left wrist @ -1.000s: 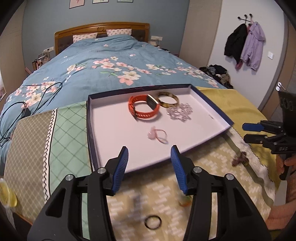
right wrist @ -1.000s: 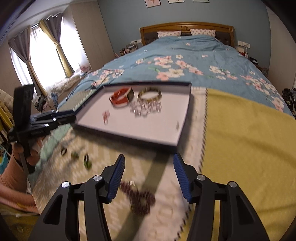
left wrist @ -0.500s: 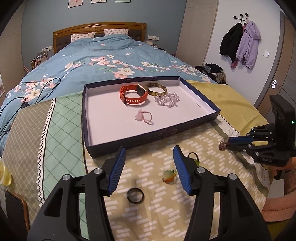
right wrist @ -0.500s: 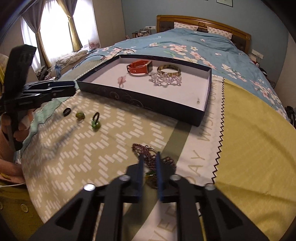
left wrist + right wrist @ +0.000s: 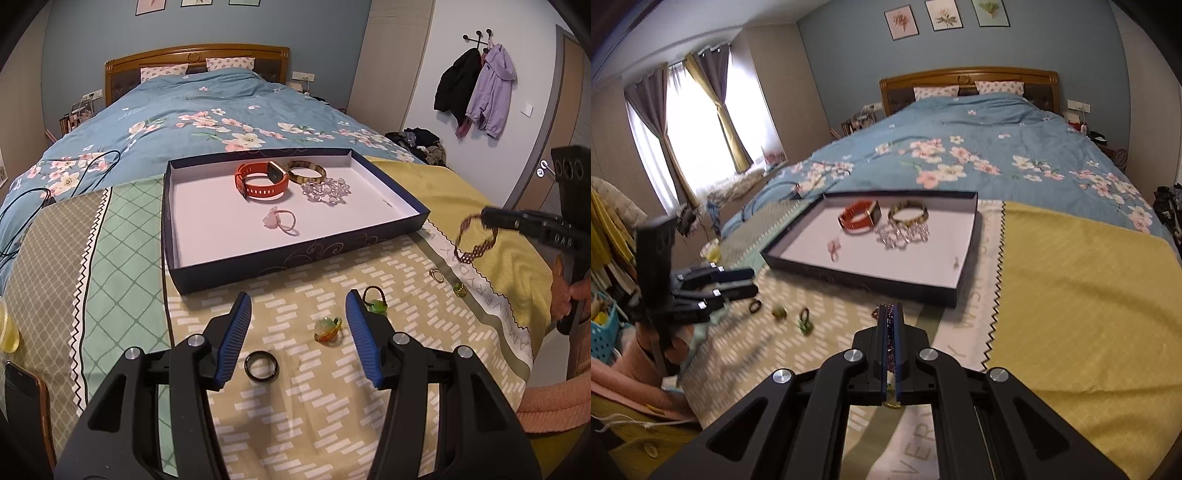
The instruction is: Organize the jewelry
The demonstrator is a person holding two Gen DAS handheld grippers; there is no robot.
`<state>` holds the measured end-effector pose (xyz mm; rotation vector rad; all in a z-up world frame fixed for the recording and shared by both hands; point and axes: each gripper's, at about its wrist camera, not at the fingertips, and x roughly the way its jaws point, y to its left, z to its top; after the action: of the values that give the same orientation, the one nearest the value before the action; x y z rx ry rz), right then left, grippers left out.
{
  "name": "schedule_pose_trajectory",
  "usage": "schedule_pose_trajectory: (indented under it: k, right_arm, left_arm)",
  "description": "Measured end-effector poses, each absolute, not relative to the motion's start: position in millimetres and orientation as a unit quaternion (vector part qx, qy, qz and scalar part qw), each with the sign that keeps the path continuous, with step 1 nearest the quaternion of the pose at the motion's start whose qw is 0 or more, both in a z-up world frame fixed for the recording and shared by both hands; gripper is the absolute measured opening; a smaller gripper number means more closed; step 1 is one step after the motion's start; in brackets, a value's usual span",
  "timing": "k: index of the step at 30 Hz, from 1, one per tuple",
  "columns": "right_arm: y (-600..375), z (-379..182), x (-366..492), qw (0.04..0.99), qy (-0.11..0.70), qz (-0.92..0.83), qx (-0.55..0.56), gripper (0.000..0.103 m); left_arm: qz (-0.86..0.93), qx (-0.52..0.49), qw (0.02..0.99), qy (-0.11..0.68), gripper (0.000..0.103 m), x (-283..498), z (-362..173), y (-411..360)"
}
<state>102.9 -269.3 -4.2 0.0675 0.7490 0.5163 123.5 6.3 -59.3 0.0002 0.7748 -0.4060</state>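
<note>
- Left wrist view is showing the right gripper (image 5: 485, 218) at 3 o'clock, fingers pinched together on a dark beaded bracelet (image 5: 474, 240); the loop is dangling clear above the blanket (image 5: 295, 424), off the tray's near right corner.
- Right wrist view is hiding most of that: only a sliver of the beaded bracelet (image 5: 891, 332) is showing, sandwiched between the closed pads of the right gripper (image 5: 891, 314).
- Left gripper (image 5: 298, 314) is sitting wide open, holding nothing; a black ring (image 5: 262, 365) is lying on the blanket between its fingers, nearer the left one.
- Right wrist view is putting the left gripper (image 5: 746, 282) at 9 o'clock, low over the blanket.
- Only the left view is resolving the loose pieces: a green-orange ring (image 5: 327, 328) just beside the right finger, a green charm on a cord (image 5: 375, 301) behind it, a thin ring (image 5: 436, 275) and a small green ring (image 5: 459, 289) at 3 o'clock.
- Tray (image 5: 280, 260), dark rim and white floor, is sitting at 12 o'clock, holding an orange watch (image 5: 262, 181), a gold bangle (image 5: 306, 171), a crystal bracelet (image 5: 325, 190) and a pink charm cord (image 5: 279, 221).
- Only the right view is showing the curtained window (image 5: 698, 122); only the left is showing coats (image 5: 476, 88) hanging on wall hooks.
- Bed (image 5: 960, 147) with a blue floral duvet is running back to a wooden headboard.
</note>
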Motion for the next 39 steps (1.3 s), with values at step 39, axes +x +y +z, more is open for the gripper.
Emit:
schedule_pose_trajectory:
  k: [39]
  right_arm:
    - [-235.4, -18.0, 124.0, 0.879, 0.364, 0.301, 0.066, 0.002]
  left_arm:
    - [-0.214, 0.026, 0.875, 0.434, 0.017, 133.4, -95.7, -23.4]
